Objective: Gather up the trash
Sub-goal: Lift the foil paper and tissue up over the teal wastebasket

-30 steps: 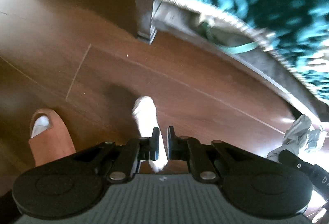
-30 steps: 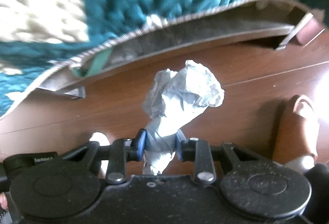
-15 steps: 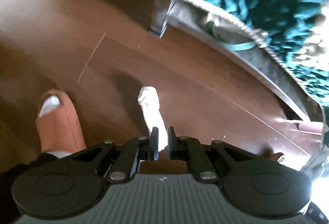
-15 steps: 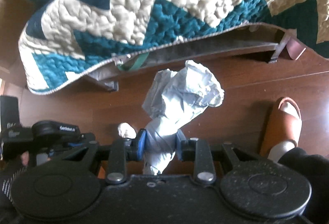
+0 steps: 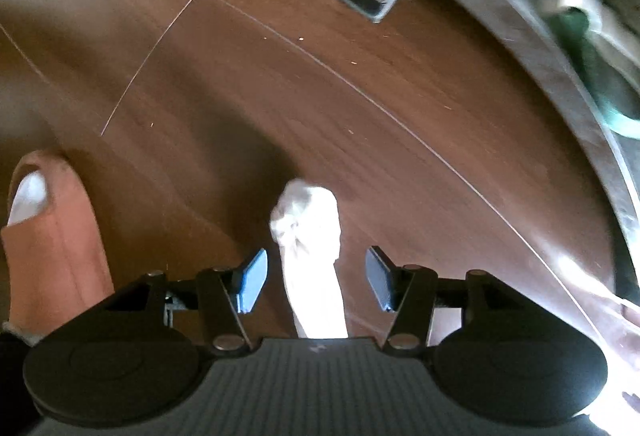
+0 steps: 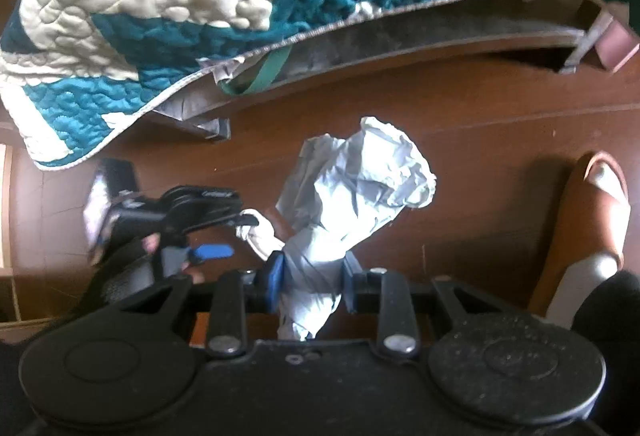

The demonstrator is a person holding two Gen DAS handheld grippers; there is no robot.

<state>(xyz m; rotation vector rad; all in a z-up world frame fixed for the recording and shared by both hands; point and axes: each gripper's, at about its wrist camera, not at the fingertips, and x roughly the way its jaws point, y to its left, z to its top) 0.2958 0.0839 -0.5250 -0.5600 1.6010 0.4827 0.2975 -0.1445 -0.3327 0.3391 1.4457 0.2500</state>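
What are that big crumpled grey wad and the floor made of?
The grey wad looks like matte paper: sharp creases, stiff folds, held in the right claw. The floor looks like brown wood or laminate planks with a slight sheen, with seams and grain showing.

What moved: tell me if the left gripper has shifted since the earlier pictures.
Yes. The left gripper has dropped toward the floor; its seams look larger, and its jaws have just opened around the white wad.
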